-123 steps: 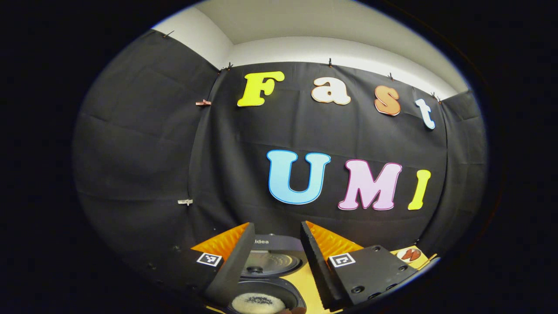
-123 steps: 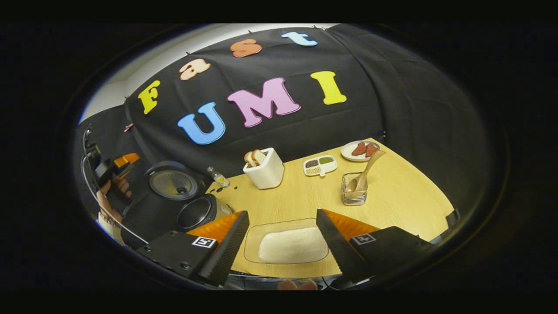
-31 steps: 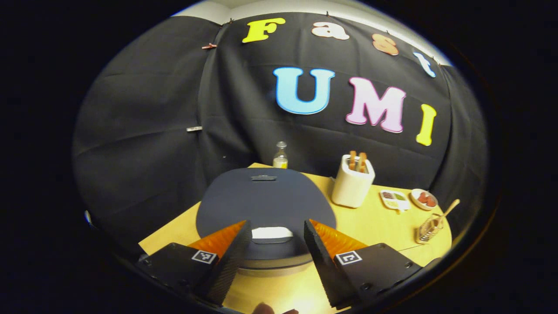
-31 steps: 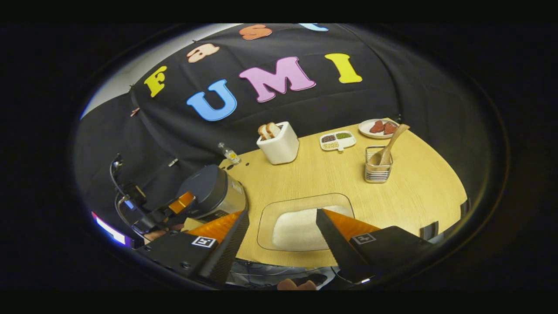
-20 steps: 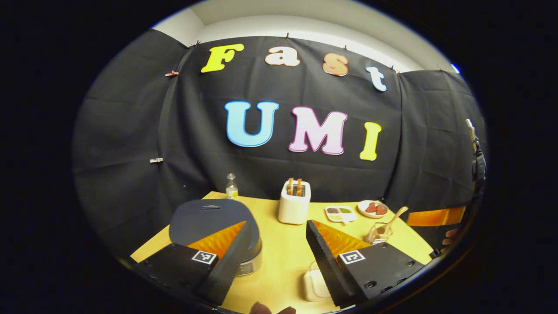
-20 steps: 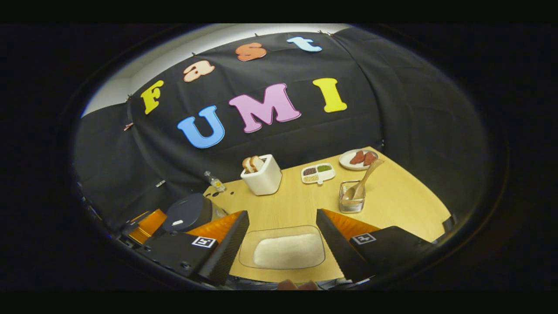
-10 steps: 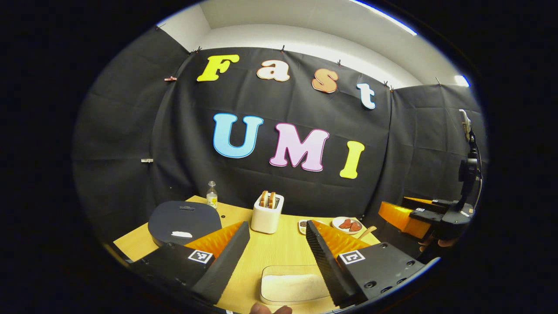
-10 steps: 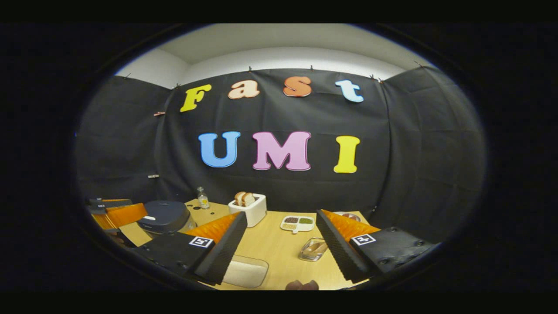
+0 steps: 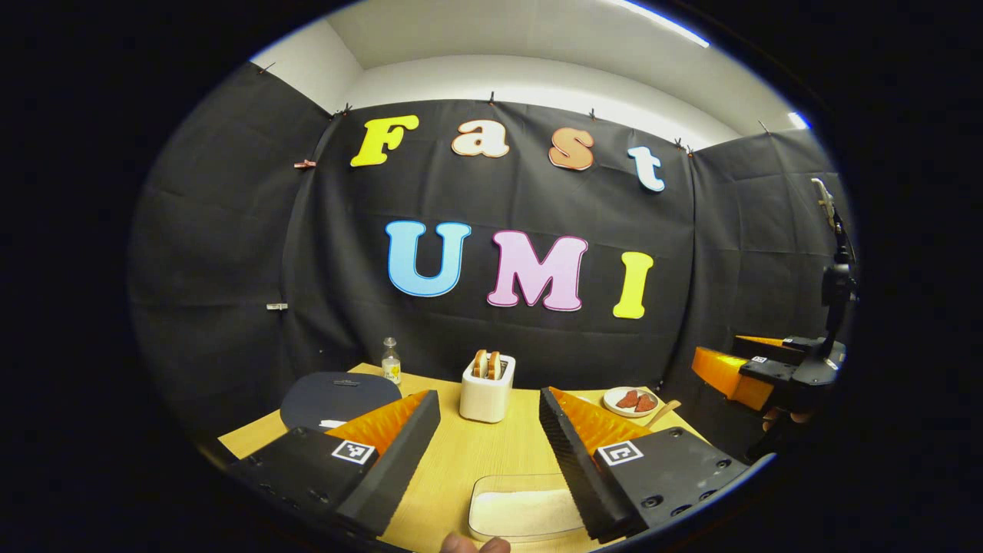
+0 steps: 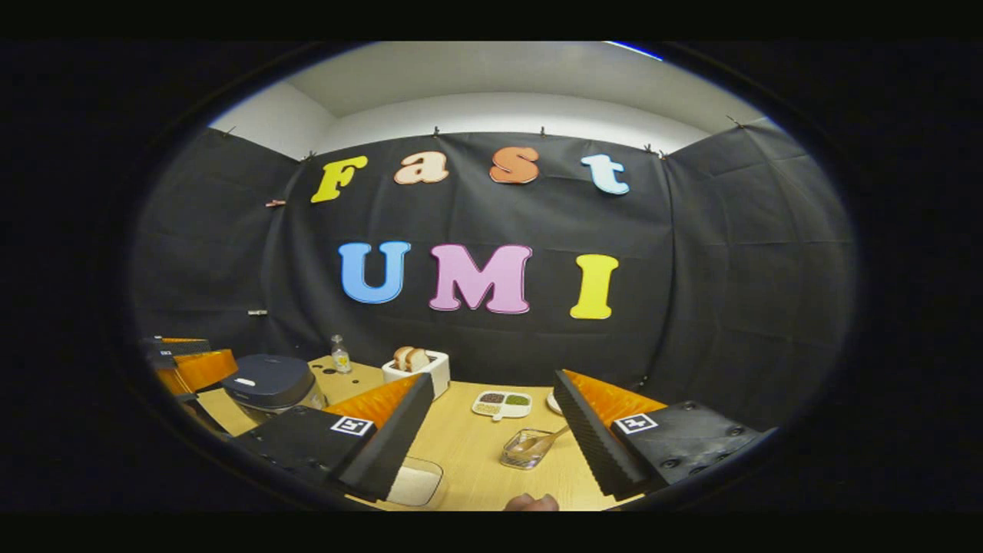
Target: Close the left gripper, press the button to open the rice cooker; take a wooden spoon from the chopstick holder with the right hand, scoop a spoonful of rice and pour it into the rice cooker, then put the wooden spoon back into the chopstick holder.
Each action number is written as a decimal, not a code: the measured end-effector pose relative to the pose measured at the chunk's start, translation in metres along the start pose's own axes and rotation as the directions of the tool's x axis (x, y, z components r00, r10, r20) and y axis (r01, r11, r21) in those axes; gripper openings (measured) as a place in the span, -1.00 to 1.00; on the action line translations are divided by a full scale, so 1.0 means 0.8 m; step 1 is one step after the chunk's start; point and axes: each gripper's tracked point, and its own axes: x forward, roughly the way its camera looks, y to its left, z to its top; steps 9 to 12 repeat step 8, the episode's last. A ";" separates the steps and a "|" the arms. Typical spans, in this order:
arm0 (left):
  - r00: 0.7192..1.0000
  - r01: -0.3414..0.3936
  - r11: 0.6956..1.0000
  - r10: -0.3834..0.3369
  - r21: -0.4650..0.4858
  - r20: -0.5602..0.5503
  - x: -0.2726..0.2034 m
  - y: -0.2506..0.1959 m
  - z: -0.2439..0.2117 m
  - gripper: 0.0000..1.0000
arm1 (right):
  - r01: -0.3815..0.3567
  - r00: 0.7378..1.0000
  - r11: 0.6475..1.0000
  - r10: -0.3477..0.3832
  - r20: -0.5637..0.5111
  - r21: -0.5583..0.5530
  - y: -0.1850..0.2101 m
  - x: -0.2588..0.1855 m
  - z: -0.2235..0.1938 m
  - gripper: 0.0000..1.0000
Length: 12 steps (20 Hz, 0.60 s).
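Now both grippers raised, level, jaws apart; rice cooker [image 10: 265, 382] lid closed again.

Right gripper [image 10: 491, 430] spread wide at frame bottom; chopstick holder [image 10: 525, 453] with wooden spoon [image 10: 540, 441] between its fingers; closed rice cooker [image 10: 270, 384] lower left.

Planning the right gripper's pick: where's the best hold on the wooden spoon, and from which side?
Grip the wooden spoon on its bare handle, which leans up and out of the holder toward the right. Coming from above on that side looks best; the bowl end sits down inside.
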 end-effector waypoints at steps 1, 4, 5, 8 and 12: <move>1.000 0.000 1.000 0.000 -0.002 -0.007 0.001 0.003 -0.002 0.80 | 0.000 1.000 1.000 0.000 -0.012 0.000 0.002 0.000 -0.002 0.95; 1.000 0.002 1.000 -0.002 0.000 -0.014 0.003 0.009 -0.005 0.79 | 0.007 1.000 1.000 -0.007 -0.016 0.002 0.004 0.005 0.000 0.95; 1.000 0.004 1.000 -0.004 -0.003 -0.017 0.004 0.012 -0.007 0.80 | 0.006 1.000 1.000 -0.006 -0.016 -0.006 0.005 0.010 0.001 0.95; 1.000 0.002 1.000 -0.002 -0.004 -0.015 0.005 0.020 -0.005 0.80 | -0.002 0.999 1.000 0.002 -0.032 -0.001 0.016 0.011 -0.001 0.96; 1.000 0.002 1.000 -0.002 -0.004 -0.015 0.005 0.020 -0.005 0.80 | -0.002 0.999 1.000 0.002 -0.032 -0.001 0.016 0.011 -0.001 0.96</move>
